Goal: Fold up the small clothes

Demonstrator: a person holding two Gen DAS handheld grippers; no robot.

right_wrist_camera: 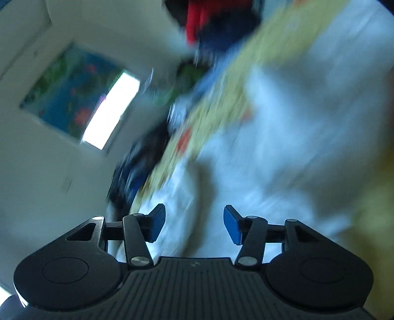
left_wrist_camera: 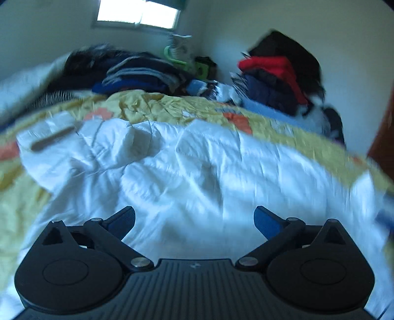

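A crumpled white garment (left_wrist_camera: 187, 167) lies spread over a yellow patterned bedspread (left_wrist_camera: 147, 103). My left gripper (left_wrist_camera: 194, 221) hovers over the garment's near part, jaws wide open, nothing between the blue pads. In the right wrist view the picture is tilted and blurred; the same white garment (right_wrist_camera: 283, 137) fills the right side. My right gripper (right_wrist_camera: 194, 224) stands partly open above it, and no cloth shows between its blue pads (right_wrist_camera: 231, 224).
Piles of dark, blue and red clothes (left_wrist_camera: 273, 81) are stacked at the far side of the bed against the wall, another dark pile (left_wrist_camera: 133, 71) to the left. A window (left_wrist_camera: 138, 14) is in the far wall. A brown flat stick (left_wrist_camera: 53, 141) lies at the garment's left edge.
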